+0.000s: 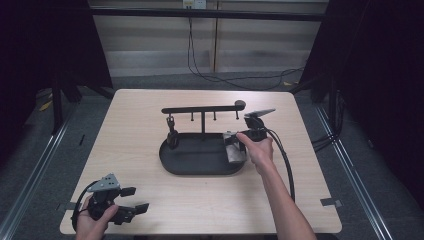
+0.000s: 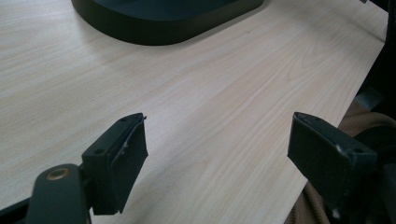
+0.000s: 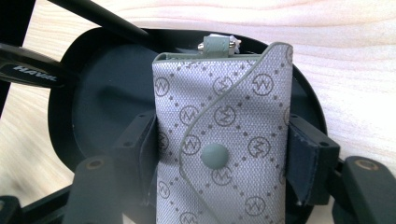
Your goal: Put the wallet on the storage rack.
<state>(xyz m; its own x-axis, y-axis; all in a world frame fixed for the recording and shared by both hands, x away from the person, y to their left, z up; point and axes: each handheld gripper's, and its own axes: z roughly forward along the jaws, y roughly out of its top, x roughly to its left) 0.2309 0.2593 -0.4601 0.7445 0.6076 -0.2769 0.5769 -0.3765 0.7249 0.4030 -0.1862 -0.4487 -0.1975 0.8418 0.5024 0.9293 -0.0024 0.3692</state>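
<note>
Nearest the camera, left gripper [image 1: 131,202] at seven o'clock, jaws apart, empty. Right gripper [image 3: 219,154] clamps key pouch [image 3: 223,140] mid-sides: light, soft fabric, probably slippery.

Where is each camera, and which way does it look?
High view: above the person's side, looking forward and down on the wooden table; both forearms, left gripper and right gripper show.
Left gripper view: on the left gripper, looking along open jaws across the table toward the black tray.
Right gripper view: on the right gripper, looking down at the grey key pouch clamped over the tray.
Shared: tray and table appear in all three; the pouch in the high and right gripper views.
</note>
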